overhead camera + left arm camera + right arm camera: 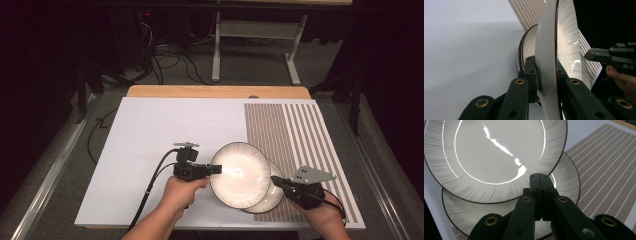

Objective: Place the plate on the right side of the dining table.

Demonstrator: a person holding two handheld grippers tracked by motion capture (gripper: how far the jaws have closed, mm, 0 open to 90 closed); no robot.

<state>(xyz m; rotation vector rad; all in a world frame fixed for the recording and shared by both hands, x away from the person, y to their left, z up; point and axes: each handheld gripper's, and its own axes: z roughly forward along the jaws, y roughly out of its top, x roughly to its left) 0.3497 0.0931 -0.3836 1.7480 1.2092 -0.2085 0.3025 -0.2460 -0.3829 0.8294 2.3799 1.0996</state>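
Observation:
Two white plates with dark rims and grey-streaked borders overlap near the front of the table. The upper plate (239,172) (549,50) (494,152) lies offset to the left over the lower plate (272,200) (527,47) (567,178). My left gripper (216,169) (547,72) is shut on the upper plate's left rim, one jaw on each face. My right gripper (274,179) (540,176) is shut with nothing between its jaws, its tip over the lower plate's right side, just by the upper plate's rim. It also appears at the right of the left gripper view (590,55).
The plates sit partly on a brown striped placemat (295,130) (609,170) covering the right side of a white board (165,130). A wooden table edge (215,91) runs along the back. Cables and a stand's legs are on the floor beyond.

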